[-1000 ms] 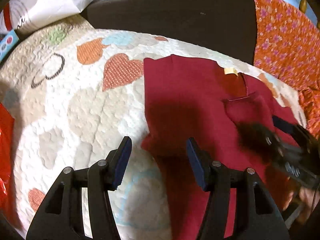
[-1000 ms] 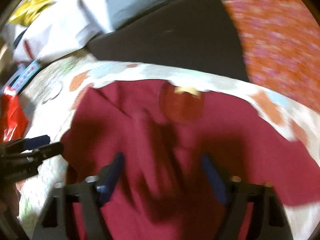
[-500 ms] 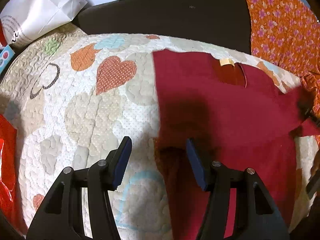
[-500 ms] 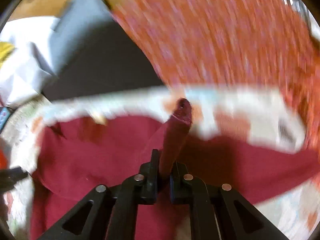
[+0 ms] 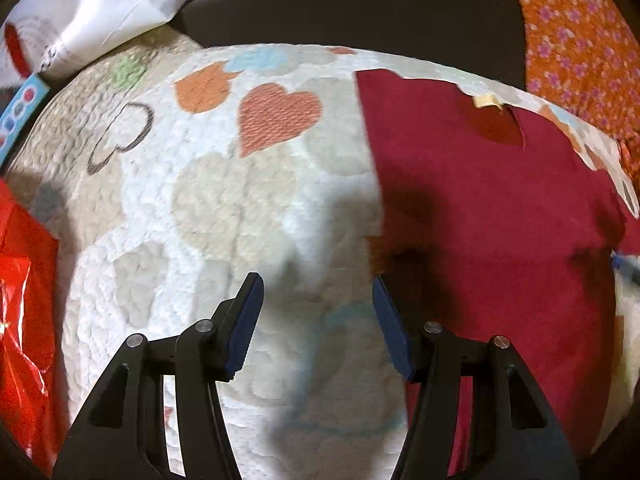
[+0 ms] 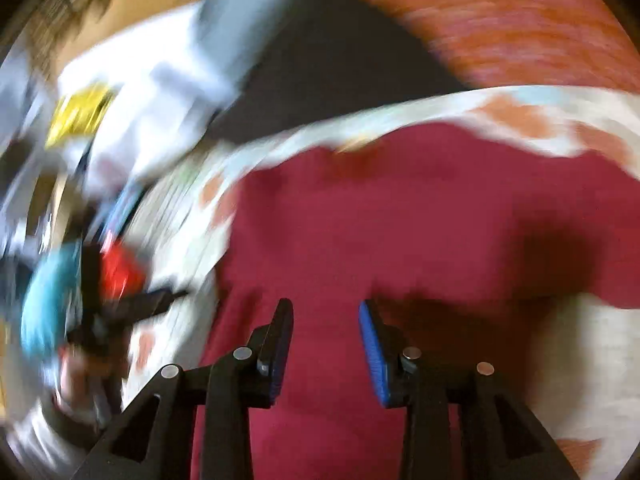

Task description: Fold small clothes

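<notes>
The dark red garment (image 5: 492, 220) lies spread flat on the heart-patterned quilt (image 5: 224, 200), neck label toward the far edge, and the step in hand looks like the pause between 2 folds: nothing is being lifted, and both tools sit over the near part of the cloth. The left tongs (image 5: 318, 328) stand wide apart and hold nothing; they hover above bare quilt, with the right-hand pad just at the garment's left edge, though contact cannot be confirmed. The right tongs (image 6: 326, 344) are also apart, somewhat narrower, empty, above the middle of the garment; that view is heavily smeared, so whether they touch the fabric cannot be told. The next move probably calls for pinching a side edge or sleeve and carrying it across the body.
</notes>
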Tool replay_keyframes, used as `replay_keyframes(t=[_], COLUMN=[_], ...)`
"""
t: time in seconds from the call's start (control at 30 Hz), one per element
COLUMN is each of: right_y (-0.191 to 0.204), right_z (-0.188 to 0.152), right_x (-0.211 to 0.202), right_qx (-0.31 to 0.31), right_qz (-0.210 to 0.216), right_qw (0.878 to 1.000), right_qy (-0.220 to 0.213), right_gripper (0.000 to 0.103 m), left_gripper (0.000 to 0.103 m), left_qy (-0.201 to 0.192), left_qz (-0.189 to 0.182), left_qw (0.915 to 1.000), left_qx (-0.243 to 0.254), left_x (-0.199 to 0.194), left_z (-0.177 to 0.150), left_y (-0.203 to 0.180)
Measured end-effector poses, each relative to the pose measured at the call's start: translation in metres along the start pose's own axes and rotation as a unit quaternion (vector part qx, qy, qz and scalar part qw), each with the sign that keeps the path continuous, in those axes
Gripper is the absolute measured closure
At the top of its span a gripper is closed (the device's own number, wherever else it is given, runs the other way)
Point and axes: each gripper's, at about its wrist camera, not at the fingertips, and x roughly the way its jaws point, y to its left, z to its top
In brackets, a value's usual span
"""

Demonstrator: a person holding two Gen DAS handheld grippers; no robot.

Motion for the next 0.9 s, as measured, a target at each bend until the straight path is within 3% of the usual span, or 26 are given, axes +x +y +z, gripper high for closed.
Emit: replay_keyframes(t=[0.1, 0.2, 0.33, 0.5, 0.57, 0.67, 0.73, 0.77, 0.9], right_y=[0.042, 0.07, 0.099, 0.113, 0.123, 0.136, 0.14, 0.139, 0.149], right_z=[-0.003, 0.009, 0.024, 0.016, 0.01, 0.003, 0.005, 0.008, 0.023], right_x=[0.03, 0.054, 0.08, 0.113, 0.13, 0.145, 0.156, 0.161, 0.167], right_qx=[-0.056, -0.091, -0.139, -0.192, -0.236, -0.314, -0.338, -0.34, -0.302], right_qz=[-0.018, -0.043, -0.036, -0.053, -0.073, -0.114, -0.133, -0.134, -0.108], right_qw=[0.998, 0.995, 0.99, 0.979, 0.968, 0.942, 0.932, 0.931, 0.947], right_qy=[0.007, 0.009, 0.017, 0.04, 0.049, 0.023, 0.01, 0.008, -0.011], right_gripper=[0.07, 0.07, 0.07, 0.07, 0.07, 0.071, 0.085, 0.093, 0.094], left_gripper=[0.047, 0.047, 0.047, 0.047, 0.047, 0.047, 0.047, 0.047, 0.047], left_qy=[0.005, 0.014, 0.018, 0.011, 0.016, 0.016, 0.011, 0.009, -0.001], left_qz=[-0.016, -0.022, 0.01, 0.024, 0.022, 0.013, 0.01, 0.011, 0.013], left_qw=[0.9997, 0.9997, 0.9991, 0.9996, 0.9996, 0.9991, 0.9987, 0.9985, 0.9972], left_qx=[-0.016, 0.0, 0.037, 0.012, -0.008, -0.036, -0.049, -0.052, -0.073], left_x=[0.001, 0.003, 0.006, 0.007, 0.009, 0.007, 0.004, 0.003, -0.003], left_z=[-0.002, -0.006, -0.01, -0.01, -0.009, -0.006, -0.005, -0.005, -0.003], left_y=[0.008, 0.002, -0.003, 0.026, 0.04, 0.058, 0.069, 0.071, 0.088])
